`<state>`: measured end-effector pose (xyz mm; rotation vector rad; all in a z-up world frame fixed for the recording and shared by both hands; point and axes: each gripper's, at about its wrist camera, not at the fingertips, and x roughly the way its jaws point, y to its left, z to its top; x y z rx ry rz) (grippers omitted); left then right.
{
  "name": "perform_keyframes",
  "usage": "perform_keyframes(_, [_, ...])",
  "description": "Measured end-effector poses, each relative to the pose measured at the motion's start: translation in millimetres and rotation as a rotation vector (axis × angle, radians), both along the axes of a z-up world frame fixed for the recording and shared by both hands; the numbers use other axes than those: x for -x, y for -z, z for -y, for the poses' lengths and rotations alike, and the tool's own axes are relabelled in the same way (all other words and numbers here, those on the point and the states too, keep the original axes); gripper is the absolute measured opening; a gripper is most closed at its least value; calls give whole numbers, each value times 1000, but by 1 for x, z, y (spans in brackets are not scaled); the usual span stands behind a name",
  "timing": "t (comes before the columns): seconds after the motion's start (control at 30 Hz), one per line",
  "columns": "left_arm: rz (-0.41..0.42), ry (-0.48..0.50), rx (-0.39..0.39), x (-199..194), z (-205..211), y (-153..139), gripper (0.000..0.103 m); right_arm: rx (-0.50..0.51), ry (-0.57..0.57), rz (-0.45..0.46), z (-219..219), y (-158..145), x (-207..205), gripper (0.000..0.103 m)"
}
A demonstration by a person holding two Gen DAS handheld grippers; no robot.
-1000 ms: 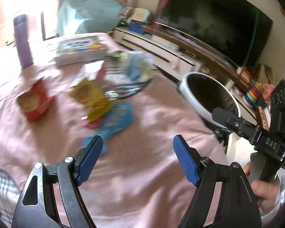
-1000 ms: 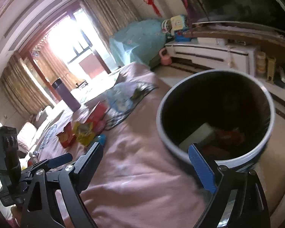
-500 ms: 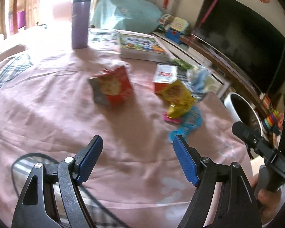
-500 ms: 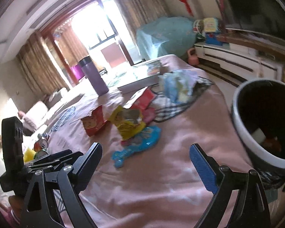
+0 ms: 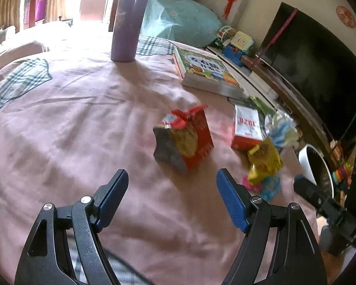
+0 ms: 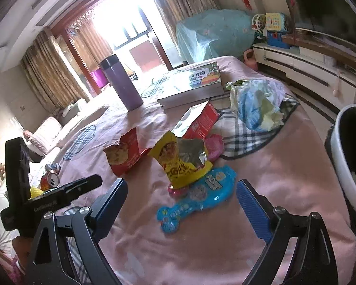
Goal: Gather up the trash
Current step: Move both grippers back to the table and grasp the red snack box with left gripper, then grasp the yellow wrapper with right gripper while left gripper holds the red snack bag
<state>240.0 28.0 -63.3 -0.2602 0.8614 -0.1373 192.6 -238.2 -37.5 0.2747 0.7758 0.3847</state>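
Trash lies on a pink cloth-covered table (image 5: 83, 123). A torn red snack bag (image 5: 185, 140) (image 6: 124, 154) stands just beyond my left gripper (image 5: 172, 180), which is open and empty. A yellow wrapper (image 6: 180, 161) (image 5: 263, 161) rests on a blue wrapper (image 6: 197, 199) (image 5: 271, 186), just ahead of my open, empty right gripper (image 6: 181, 187). Behind them are a red and white box (image 6: 199, 118) (image 5: 246, 125) and a crumpled blue and white wad (image 6: 256, 102). A white bin (image 6: 346, 156) (image 5: 315, 166) stands off the table's right edge.
A purple flask (image 5: 128, 21) (image 6: 122, 83) and a thick picture book (image 5: 206, 71) (image 6: 192, 83) stand at the far side. A drink can (image 6: 51, 179) lies low at the left. A TV and a low cabinet (image 6: 308, 68) run along the right.
Both views have swung left, away from the bin and onto the trash. The red snack bag now sits ahead of the left gripper, the yellow and blue wrappers ahead of the right. Both jaws stay wide.
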Motion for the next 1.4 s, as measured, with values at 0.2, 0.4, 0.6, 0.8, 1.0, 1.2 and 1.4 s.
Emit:
perform_keyframes(0.2, [-44, 10, 3, -32, -1, 13, 79, 13, -6, -17, -7, 5, -19, 89])
perform_keyframes(0.4, [-42, 28, -14, -43, 7, 23, 78, 21, -26, -53, -16, 16, -36, 69])
perform_keyframes(0.6, [-6, 92, -40, -39, 21, 22, 15, 13, -35, -54, -14, 20, -35, 15])
perform_keyframes(0.8, [35, 122, -34, -17, 31, 9, 4, -9, -34, -16, -6, 6, -21, 0])
perform_keyframes(1.0, [88, 164, -26, 12, 50, -11, 4, -24, -34, 22, 5, -9, -3, 0])
perform_keyframes(1.2, [110, 162, -20, 27, 54, -22, 4, -58, -22, 28, 18, -15, 2, 9])
perform_keyframes(1.4, [77, 111, -27, 26, 40, -14, 4, -50, -63, 18, 0, -9, -9, 55])
